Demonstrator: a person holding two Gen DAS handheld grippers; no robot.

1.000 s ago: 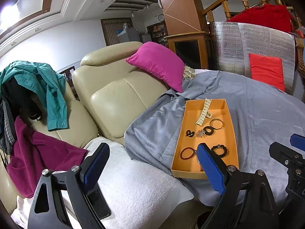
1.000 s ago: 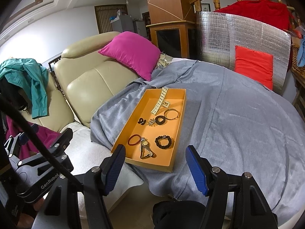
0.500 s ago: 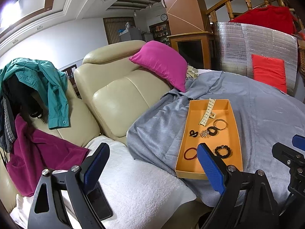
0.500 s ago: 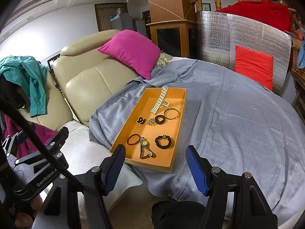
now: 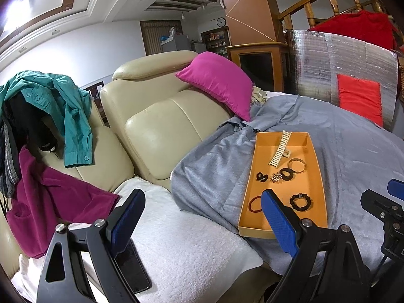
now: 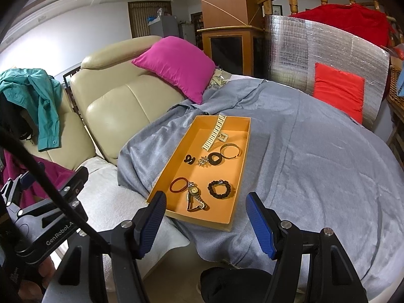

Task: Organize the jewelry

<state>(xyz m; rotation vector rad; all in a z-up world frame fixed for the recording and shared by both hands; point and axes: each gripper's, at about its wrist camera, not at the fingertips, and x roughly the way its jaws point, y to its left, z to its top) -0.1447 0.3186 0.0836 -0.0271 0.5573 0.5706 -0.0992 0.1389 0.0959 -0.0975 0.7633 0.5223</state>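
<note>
An orange tray lies on a grey sheet and holds several pieces of jewelry. Among them are a cream link strap, a gold bangle, a black beaded bracelet, a red ring band and a wristwatch. My right gripper hovers open just short of the tray's near end, nothing between its blue pads. My left gripper is open too, over the white towel to the left of the tray; its right finger hides the tray's near corner.
The grey sheet covers a round table. A cream sofa with a magenta cushion stands to the left, with clothes draped on it. A dark phone lies on the white towel. A silver foil panel stands behind.
Both views have shifted slightly; the tray sits a little further right in the left wrist view. Both grippers stay open and the jewelry has not moved.
</note>
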